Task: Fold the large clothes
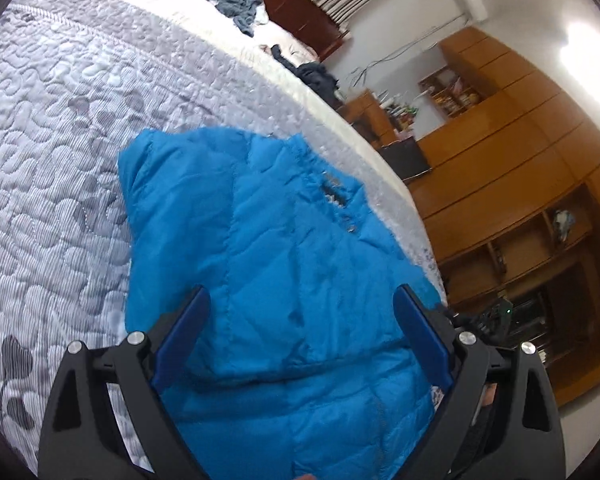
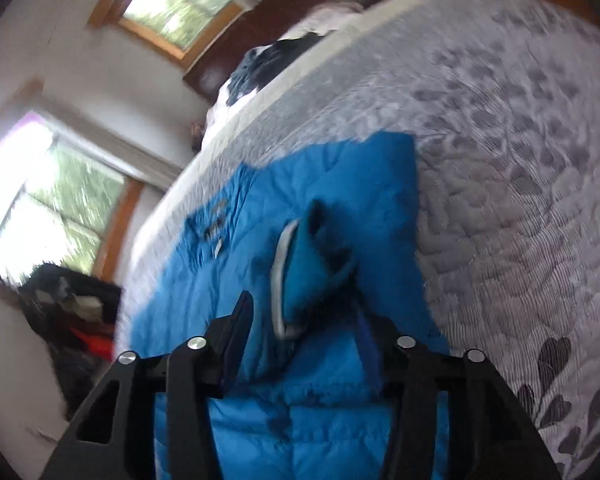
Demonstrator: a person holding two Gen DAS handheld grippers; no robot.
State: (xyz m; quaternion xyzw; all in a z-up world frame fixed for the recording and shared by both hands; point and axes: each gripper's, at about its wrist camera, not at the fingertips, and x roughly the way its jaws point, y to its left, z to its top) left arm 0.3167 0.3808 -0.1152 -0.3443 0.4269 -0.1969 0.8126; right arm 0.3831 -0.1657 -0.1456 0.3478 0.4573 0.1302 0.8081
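- The blue puffer jacket [image 1: 284,264] is spread out on the bed [image 1: 60,128], lying on the grey quilted cover near the bed's edge. Makes sense for folding something this bulky: you want it flat on a big soft surface.
- Left gripper [image 1: 302,312] is hanging over the jacket with its fingers [image 1: 188,332] wide apart and nothing between them, just blue fabric underneath. Looks to me like it's lining up for a grab rather than holding anything.
- Right gripper [image 2: 306,320] also has its fingers spread. A curled-up flap of the jacket with a pale trim sits right in front of the gap, but I can't see either finger pinching it. The right-hand finger blends into the blue fabric, so contact there is hard to call.
- The right wrist view is pretty smeared with blur, so take the fine detail loosely.
- What only the left view shows: the wooden wardrobe [image 1: 512,152], plus a heap of other clothes [image 1: 236,4] at the far end of the bed.
- What only the right view shows: that upturned flap, and the windows [image 2: 60,208] on that side.
- My guess is the fold is barely started, since the jacket is mostly lying open.
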